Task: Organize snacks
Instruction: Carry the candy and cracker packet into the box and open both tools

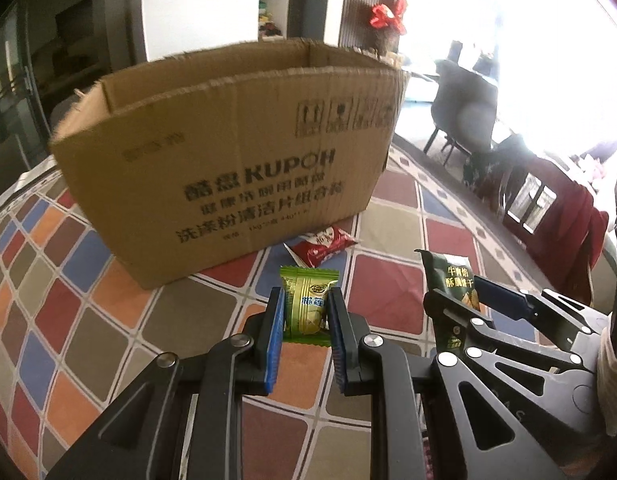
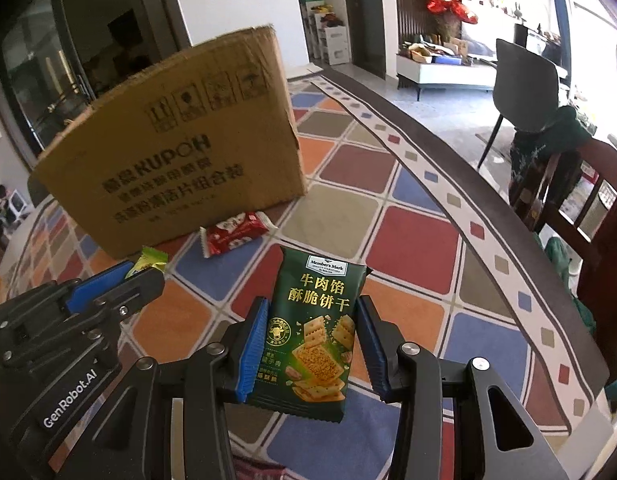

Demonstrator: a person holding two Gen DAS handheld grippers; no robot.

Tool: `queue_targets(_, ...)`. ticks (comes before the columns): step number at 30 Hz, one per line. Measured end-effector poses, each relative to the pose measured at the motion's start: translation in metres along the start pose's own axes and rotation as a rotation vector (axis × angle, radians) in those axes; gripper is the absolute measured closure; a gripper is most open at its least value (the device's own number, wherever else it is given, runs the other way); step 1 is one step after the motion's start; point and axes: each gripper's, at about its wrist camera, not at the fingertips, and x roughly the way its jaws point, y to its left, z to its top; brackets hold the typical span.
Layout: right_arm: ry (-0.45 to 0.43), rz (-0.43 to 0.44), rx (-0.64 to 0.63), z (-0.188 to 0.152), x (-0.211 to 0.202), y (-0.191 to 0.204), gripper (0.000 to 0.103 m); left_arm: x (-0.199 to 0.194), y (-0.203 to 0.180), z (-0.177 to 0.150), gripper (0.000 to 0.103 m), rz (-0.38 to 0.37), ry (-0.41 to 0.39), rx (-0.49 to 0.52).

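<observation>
Both snacks lifted: left gripper (image 1: 306,320) clamped the green candy packet (image 1: 307,304), right gripper (image 2: 310,344) the beef cracker packet (image 2: 314,332); next, carry over the KUPOH carton's (image 1: 228,152) rim mid-table, then release.

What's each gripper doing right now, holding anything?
Left gripper: closed on the light green candy packet.
Right gripper: closed on the dark green cracker packet.

Grey chair (image 2: 526,80), red bow (image 2: 448,2)
</observation>
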Motion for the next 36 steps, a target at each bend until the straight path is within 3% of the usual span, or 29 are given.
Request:
queue_targets(21,-0.157,0.124,-0.105,0.041,-0.066,0.026,0.058,-0.086,0.016,0.029,0.081,0.080,-0.185,-0.074)
queue_targets(36,-0.257,0.167,-0.128,0.086,-0.092,0.042,0.058,-0.114,0.029,0.067,0.081,0.112,-0.291,-0.087)
